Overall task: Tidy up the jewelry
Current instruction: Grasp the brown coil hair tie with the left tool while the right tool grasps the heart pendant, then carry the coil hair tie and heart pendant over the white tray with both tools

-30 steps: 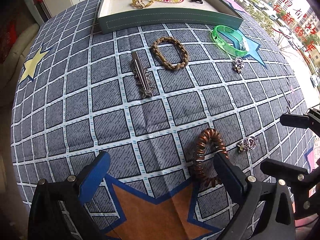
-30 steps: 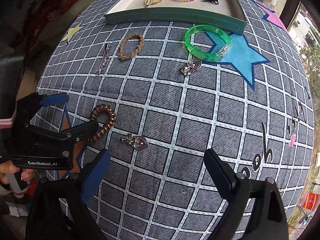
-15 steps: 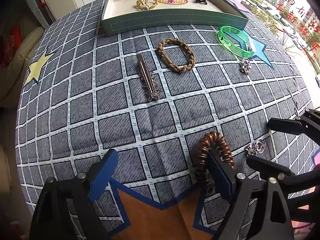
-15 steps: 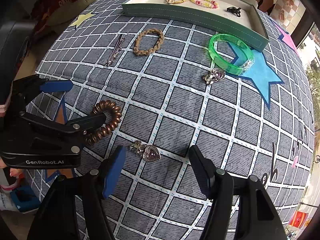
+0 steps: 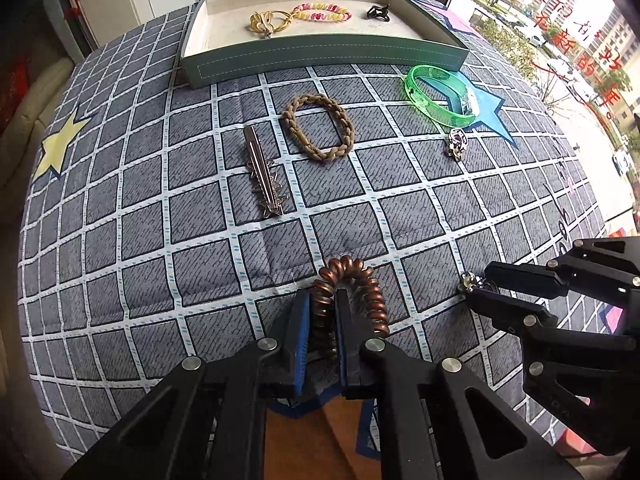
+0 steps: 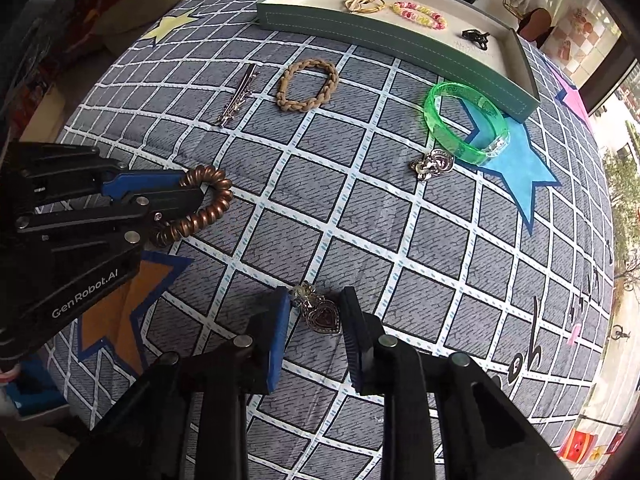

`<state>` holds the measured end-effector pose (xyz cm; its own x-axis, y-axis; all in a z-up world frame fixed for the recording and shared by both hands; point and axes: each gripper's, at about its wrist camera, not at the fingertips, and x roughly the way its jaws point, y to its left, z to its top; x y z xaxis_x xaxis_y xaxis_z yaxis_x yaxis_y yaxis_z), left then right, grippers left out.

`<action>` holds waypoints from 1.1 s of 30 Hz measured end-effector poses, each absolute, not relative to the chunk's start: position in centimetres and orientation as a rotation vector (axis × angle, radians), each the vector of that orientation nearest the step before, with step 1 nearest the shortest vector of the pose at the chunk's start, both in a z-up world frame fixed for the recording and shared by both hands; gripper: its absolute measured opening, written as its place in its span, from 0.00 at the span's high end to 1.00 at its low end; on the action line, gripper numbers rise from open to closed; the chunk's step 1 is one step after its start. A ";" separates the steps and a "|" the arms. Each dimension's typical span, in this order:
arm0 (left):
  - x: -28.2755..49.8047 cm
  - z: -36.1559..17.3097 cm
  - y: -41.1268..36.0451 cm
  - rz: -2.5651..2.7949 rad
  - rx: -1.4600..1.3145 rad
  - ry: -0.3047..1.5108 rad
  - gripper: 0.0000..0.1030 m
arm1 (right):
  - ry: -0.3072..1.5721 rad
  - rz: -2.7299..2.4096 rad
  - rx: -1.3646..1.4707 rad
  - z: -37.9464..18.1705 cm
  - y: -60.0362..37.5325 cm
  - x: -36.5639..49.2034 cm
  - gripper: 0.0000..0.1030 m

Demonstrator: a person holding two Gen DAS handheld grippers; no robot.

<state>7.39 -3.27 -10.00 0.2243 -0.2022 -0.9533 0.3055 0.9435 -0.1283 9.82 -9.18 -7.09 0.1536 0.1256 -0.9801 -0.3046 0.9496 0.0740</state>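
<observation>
My left gripper (image 5: 322, 312) is shut on one side of a brown spiral hair tie (image 5: 368, 288), which lies on the checked cloth; it also shows in the right wrist view (image 6: 208, 196). My right gripper (image 6: 316, 312) has its jaws narrowed around a silver heart charm (image 6: 322, 316) and looks shut on it. The right gripper (image 5: 480, 292) shows in the left wrist view, with the charm's end (image 5: 467, 280) at its tips. A green tray (image 5: 320, 62) at the far edge holds a gold hair tie (image 5: 266, 22), a pink-yellow spiral tie (image 5: 322, 12) and a black clip (image 5: 378, 12).
On the cloth lie a tan braided bracelet (image 5: 320, 128), a silver hair clip (image 5: 264, 172), a green plastic bangle (image 5: 440, 94) and a second silver charm (image 5: 456, 146). The table drops off at left and right.
Both grippers moved forward and closed. The left one took hold of the brown spiral hair tie. The right one closed around the heart charm.
</observation>
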 end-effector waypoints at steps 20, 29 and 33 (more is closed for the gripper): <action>9.4 -7.0 -1.3 -0.370 -0.102 1.270 0.77 | 1.409 0.197 0.316 -4.2 -17.1 12.8 0.81; 12.5 -4.4 -1.5 -0.361 -0.123 1.202 0.77 | 1.347 0.200 0.353 -1.7 -18.5 15.6 0.81; 14.6 -3.5 -1.2 -0.342 -0.124 1.174 0.77 | 1.297 0.194 0.357 -0.3 -19.6 17.8 0.81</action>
<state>14.58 -1.22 -3.47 0.3417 -0.3264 -0.8813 0.1984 0.9417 -0.2718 17.84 -19.64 -0.28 0.2648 0.3376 -0.9033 0.0586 0.9293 0.3645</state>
